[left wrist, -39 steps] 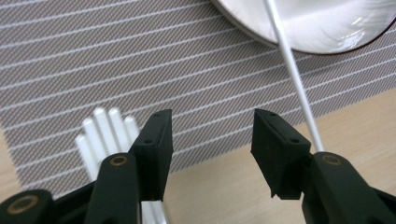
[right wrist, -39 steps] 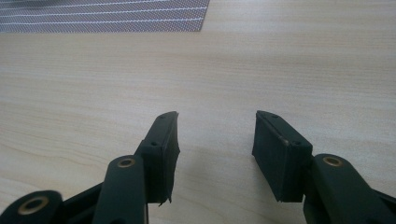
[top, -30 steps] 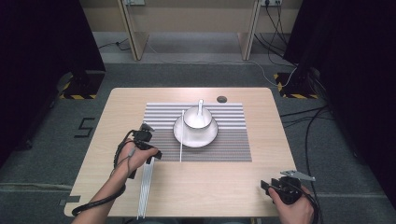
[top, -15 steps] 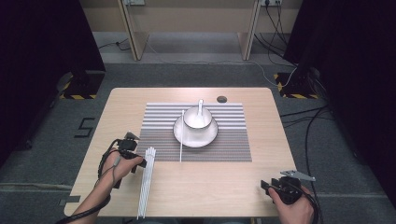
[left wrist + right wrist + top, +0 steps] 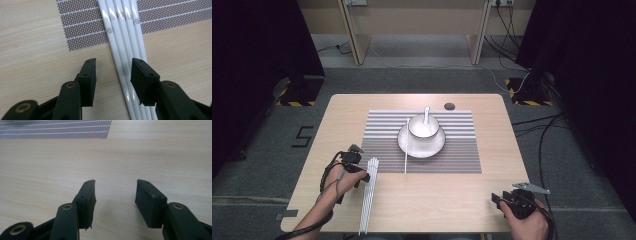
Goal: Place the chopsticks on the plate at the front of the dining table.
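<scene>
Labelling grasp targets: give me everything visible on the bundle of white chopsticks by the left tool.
The bundle of glossy white chopsticks is about five slim, smooth sticks, plastic or ceramic by their shine, each with a small grey square emblem. They lie flat, side by side and touching, on the pale wooden table, their far ends over the near-left corner of the grey striped woven placemat, their near ends reaching the table's near edge. The open left tool straddles part of the bundle; contact cannot be told.
</scene>
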A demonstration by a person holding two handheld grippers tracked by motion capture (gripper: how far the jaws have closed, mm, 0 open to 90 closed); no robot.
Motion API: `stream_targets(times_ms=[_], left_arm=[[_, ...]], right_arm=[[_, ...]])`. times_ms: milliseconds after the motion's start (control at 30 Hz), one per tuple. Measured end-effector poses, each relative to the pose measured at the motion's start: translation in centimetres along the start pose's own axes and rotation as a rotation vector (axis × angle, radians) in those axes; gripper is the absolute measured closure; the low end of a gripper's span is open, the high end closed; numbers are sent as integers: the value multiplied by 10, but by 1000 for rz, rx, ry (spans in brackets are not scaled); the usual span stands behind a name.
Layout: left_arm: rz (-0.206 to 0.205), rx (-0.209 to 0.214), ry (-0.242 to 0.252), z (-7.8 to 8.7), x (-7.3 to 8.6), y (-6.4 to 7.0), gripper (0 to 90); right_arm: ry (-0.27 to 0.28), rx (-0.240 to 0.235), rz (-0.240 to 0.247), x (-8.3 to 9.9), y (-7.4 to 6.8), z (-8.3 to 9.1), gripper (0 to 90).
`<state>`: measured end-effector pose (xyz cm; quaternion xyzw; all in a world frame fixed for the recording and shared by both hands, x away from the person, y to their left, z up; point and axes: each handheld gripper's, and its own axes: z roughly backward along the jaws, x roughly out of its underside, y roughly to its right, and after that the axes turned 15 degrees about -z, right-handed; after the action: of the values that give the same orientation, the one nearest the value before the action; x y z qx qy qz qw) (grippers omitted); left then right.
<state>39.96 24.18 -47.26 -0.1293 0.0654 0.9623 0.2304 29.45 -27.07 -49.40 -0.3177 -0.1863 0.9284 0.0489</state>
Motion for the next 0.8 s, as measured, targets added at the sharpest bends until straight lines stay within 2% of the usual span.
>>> stream_targets(times_ms=[367,633,800], left_arm=[[-2,-2,-33,-4,0,-2,598],[-23,-8,-49,-5,0,-3,631],[-54,-37,-70,-5,-1,-2,688]], right_arm=[[3,-1,0,0,0,0,507],[2,-2,0,0,1,0,508],[2,-2,0,0,1,0,508]])
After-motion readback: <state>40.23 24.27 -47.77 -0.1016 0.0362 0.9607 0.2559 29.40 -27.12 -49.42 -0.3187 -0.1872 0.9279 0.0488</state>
